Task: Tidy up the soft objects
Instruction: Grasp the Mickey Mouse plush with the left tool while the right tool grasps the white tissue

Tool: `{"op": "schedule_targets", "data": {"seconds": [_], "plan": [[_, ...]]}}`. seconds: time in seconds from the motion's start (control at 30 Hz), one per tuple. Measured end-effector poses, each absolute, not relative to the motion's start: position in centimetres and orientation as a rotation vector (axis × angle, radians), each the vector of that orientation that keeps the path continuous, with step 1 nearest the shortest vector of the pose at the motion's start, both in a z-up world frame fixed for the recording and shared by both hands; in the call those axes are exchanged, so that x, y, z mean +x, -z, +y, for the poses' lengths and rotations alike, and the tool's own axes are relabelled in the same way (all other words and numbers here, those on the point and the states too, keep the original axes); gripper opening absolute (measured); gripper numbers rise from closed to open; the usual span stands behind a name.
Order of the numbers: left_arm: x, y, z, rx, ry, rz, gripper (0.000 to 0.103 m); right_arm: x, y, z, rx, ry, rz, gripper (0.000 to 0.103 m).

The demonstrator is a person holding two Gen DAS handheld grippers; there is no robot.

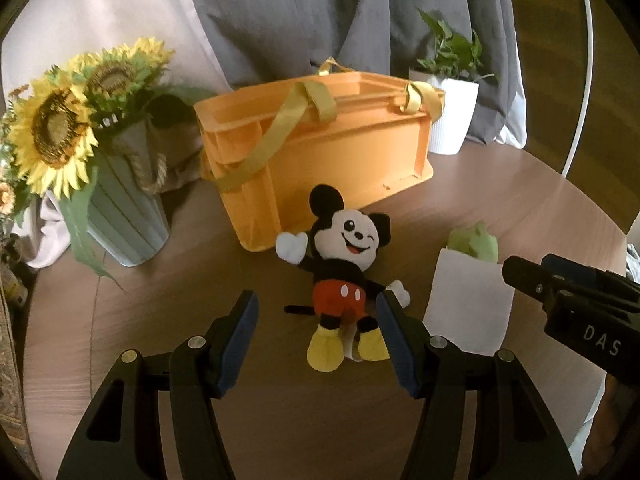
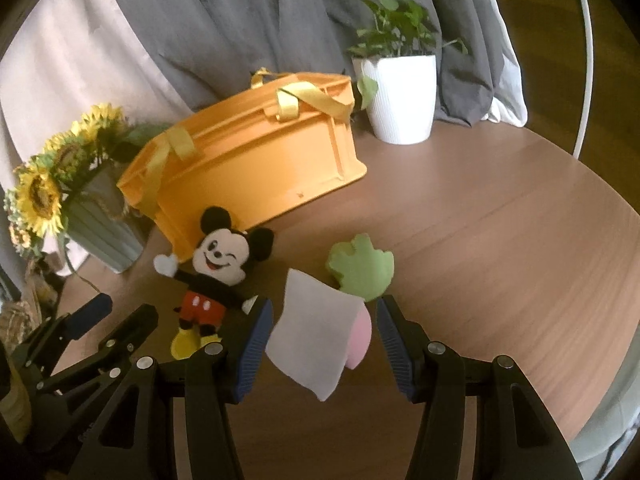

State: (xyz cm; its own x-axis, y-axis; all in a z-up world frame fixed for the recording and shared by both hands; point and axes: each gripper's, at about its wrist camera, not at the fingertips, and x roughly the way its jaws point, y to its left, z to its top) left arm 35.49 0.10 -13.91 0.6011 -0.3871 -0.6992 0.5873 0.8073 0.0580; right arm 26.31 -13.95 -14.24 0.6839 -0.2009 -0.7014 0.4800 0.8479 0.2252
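Mickey Mouse toy [image 1: 344,276] lies on its back on the brown table [image 1: 500,208], just in front of the orange bin [image 1: 320,148]. One white hand of the toy is up near the corner of the bin. The left gripper [image 1: 316,304] hangs over the toy's legs with its jaws spread wide. The red shorts and yellow shoes sit between the two blue pads [image 1: 240,336], but I cannot tell if a pad touches the toy.

The right gripper [image 2: 324,308] is near the left one, on its right side. Its jaws are spread wide too and hold nothing. A white cloth [image 2: 316,340] lies between its fingers on the table. A green soft hand shape [image 2: 360,266] peeks out from under the far end of the cloth. A bit of pink [image 2: 360,340] peeks out at the side.

The orange bin has yellow ribbon handles [image 1: 276,132]. A gray pot of sunflowers [image 1: 56,128] stands to the left of the bin. A green plant in a white pot [image 2: 400,96] stands behind the bin on the right. Gray curtains [image 1: 340,16] hang at the back.
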Motion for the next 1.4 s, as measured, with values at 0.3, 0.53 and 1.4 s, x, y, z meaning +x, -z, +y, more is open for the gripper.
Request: {"op": "schedule_targets", "data": {"seconds": [0.3, 0.53, 1.4], "plan": [[37.3, 15.8, -0.7, 0.285, 0.603, 0.772, 0.060, 27.4, 15.8, -14.5, 0.453, 0.424, 0.744, 0.055], [38.1, 17.1, -1.8, 0.296, 0.616, 0.790, 0.060, 27.6, 16.8, -15.0, 0.489, 0.432, 0.751, 0.051], [39.1, 19.5, -2.9, 0.279, 0.642, 0.851, 0.037, 29.0, 16.8, -14.1, 0.383, 0.385, 0.750, 0.005]]}}
